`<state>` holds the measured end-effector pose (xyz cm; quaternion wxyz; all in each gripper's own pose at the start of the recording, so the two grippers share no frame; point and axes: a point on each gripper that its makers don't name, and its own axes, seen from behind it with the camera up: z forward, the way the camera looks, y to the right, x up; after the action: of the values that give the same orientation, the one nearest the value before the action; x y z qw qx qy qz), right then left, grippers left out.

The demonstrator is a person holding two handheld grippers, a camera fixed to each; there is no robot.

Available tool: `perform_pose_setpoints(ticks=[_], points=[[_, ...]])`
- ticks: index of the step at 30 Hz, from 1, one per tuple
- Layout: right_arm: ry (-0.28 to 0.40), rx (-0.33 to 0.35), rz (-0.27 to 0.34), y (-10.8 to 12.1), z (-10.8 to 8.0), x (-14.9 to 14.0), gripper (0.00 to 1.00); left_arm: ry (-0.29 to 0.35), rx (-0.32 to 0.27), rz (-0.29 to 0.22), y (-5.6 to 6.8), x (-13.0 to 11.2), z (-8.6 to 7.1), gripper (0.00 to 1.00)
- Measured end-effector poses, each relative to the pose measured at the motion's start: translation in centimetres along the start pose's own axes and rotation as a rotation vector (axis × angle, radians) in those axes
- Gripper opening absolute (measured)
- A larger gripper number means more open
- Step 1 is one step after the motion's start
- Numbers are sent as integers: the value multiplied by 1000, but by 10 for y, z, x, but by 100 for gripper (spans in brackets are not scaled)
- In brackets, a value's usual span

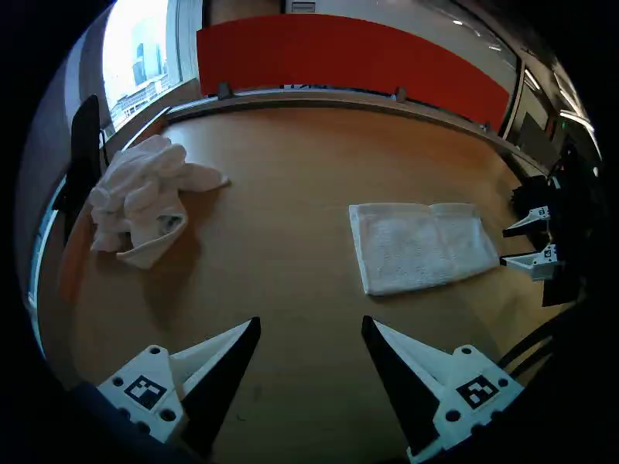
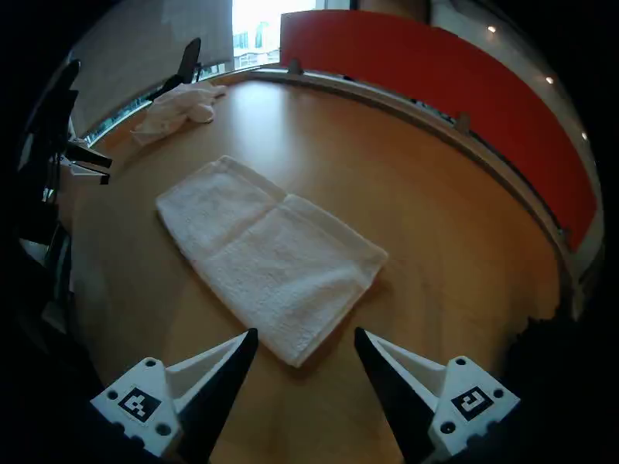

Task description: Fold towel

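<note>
Before the right gripper [image 2: 304,332], jaws spread, lies the towel [image 2: 271,247].

Wooden table [image 1: 294,193] bears a folded towel [image 1: 422,246] and crumpled cloths [image 1: 143,197].

Wooden table [image 1: 294,193] across mid-frame, red partition [image 1: 348,54] along its far edge at top, bright window [image 1: 139,54] upper left, dark chair [image 1: 81,155] at left edge.

Folded towel [image 2: 267,251] flat on tabletop [image 2: 441,232].
Right gripper [image 2: 304,334] spread wide at towel's near corner; crumpled cloth [image 2: 176,108] far left.
</note>
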<state>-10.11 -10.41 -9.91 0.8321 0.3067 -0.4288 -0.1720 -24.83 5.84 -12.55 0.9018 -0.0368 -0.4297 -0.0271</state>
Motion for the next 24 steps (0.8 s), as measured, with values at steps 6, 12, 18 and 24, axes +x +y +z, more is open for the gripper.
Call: perform_pose_setpoints(ticks=[6,12,18,24], points=[[-31,28,-20,-4,5,-9,85,1,19,-34,-5,-9,-10,97],[-75,76,-46,-11,8,-23,69,-2,30,-56,-9,-17,-17,97],[-99,93,-57,-12,12,-30,60,-5,39,-67,-11,-23,-21,97],[-101,108,-42,-15,14,-30,48,-8,37,-78,-11,-27,-23,97]])
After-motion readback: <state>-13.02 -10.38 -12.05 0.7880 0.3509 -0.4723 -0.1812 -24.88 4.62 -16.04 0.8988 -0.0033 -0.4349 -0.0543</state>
